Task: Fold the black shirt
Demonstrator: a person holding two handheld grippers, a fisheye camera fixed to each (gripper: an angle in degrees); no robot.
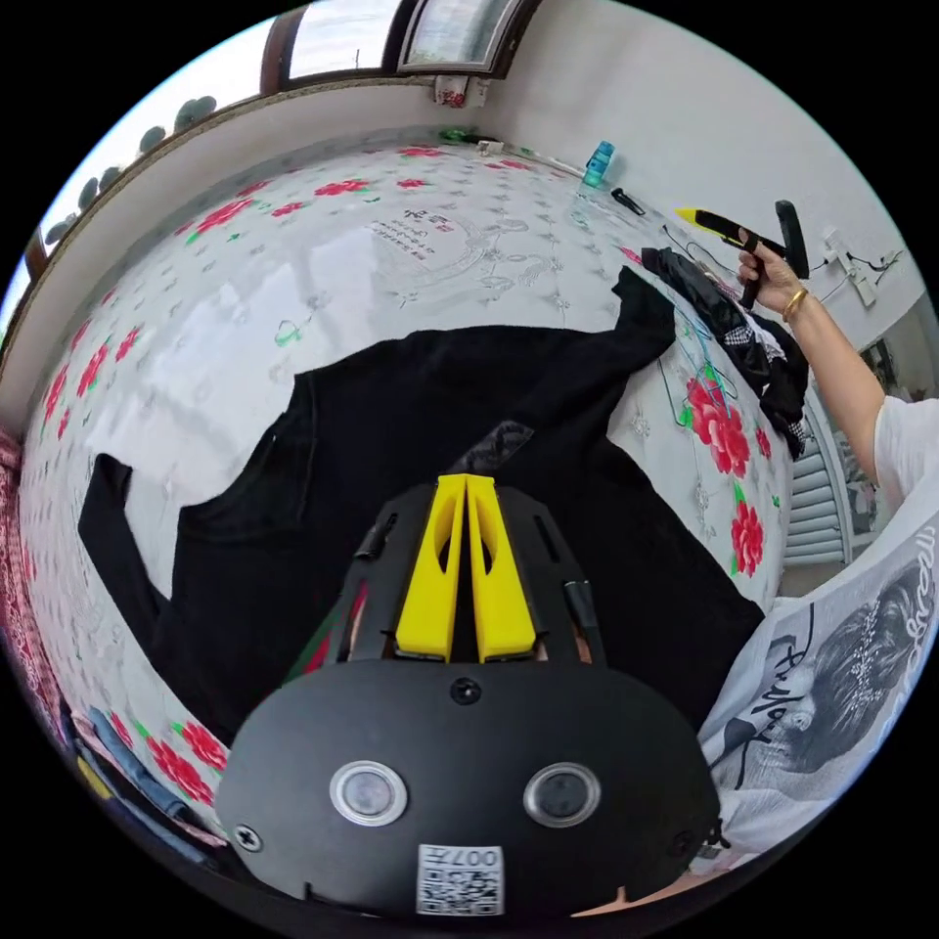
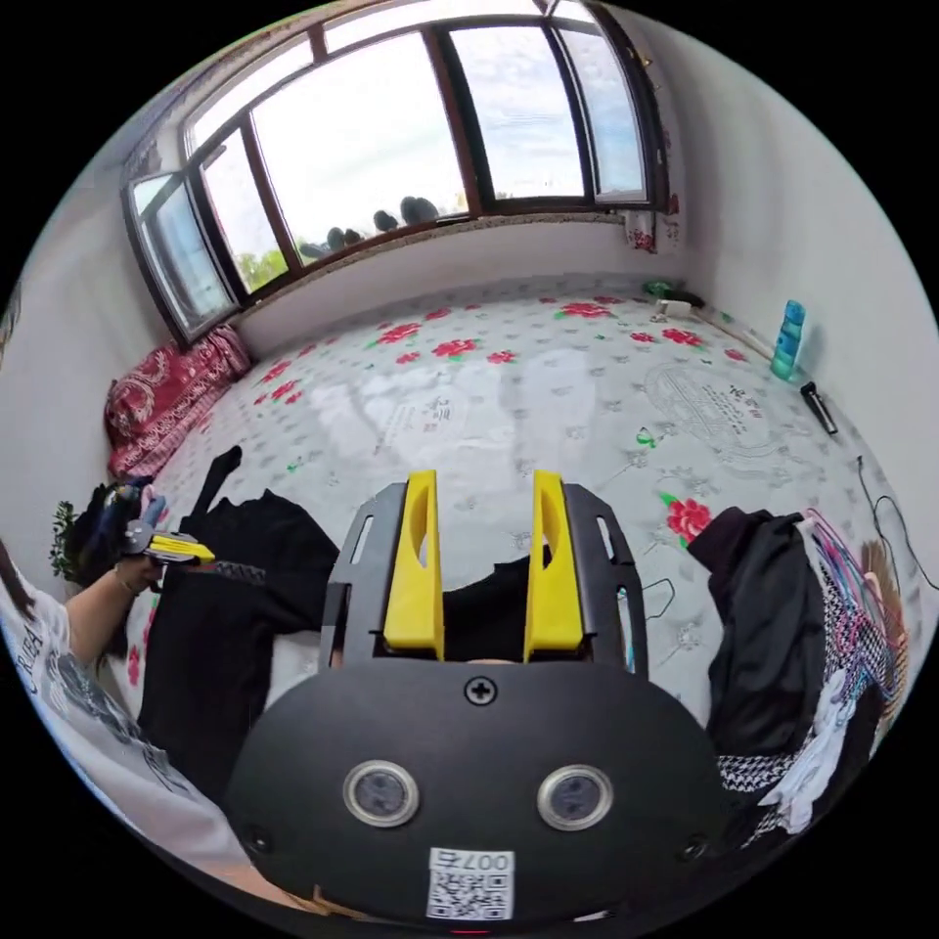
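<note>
Left gripper view: the left gripper [image 1: 466, 481], jaws pressed together with nothing visibly between them, hovers over the black shirt [image 1: 411, 489], spread flat on a floral sheet [image 1: 323, 254], probably ready for folding. Right gripper view: the right gripper [image 2: 486, 484], jaws wide and empty, hangs above the shirt's edge; a clothes pile [image 2: 782, 626] with hangers lies just beside, likely in the way.

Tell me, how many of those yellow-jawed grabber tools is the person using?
2. The left gripper hangs over the black shirt, jaws together. The right gripper is held off to the side with its jaws apart.
</note>
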